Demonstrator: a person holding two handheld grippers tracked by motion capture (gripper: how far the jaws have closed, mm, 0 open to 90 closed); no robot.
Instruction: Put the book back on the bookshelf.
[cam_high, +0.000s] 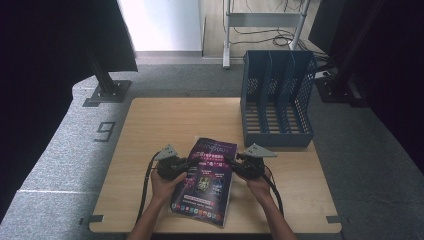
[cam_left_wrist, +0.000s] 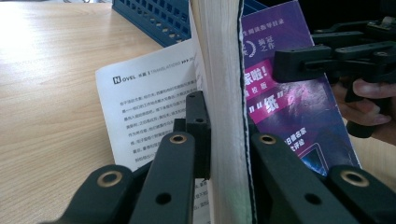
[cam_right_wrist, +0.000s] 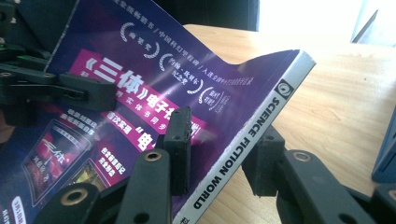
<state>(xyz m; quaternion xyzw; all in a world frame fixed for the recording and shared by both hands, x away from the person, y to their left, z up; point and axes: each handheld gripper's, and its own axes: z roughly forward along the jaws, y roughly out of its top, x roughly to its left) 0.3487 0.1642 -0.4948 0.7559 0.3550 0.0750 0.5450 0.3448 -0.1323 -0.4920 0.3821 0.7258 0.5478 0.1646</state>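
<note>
Near the front middle of the wooden surface (cam_high: 150, 130), a purple-covered magazine (cam_high: 205, 177) sits between the two tools, its near corner reaching almost to the surface's front edge. From the high view its cover print is too small to read, and whether it lies flat or is lifted cannot be told there. The left tool (cam_left_wrist: 224, 154) is clenched on the magazine's page edge: in the left gripper view the thick block of pages stands upright between the two black jaws, which hide its lower part, and a loose white printed page (cam_left_wrist: 144, 107) fans out to one side, partly cut off behind the jaw. The right tool (cam_right_wrist: 219, 154) is grasping the spine side (white spine lettered "SCIENCE FICTION WORLD"), with one jaw pressed on the cover and the other under the spine; the cover bows upward beyond the grip. Hands (cam_high: 165, 185) hold both tools, with the forearms cut off at the bottom edge. Beyond the magazine, at the surface's far right, stands a blue slotted file rack (cam_high: 277, 97), well apart from both tools.
</note>
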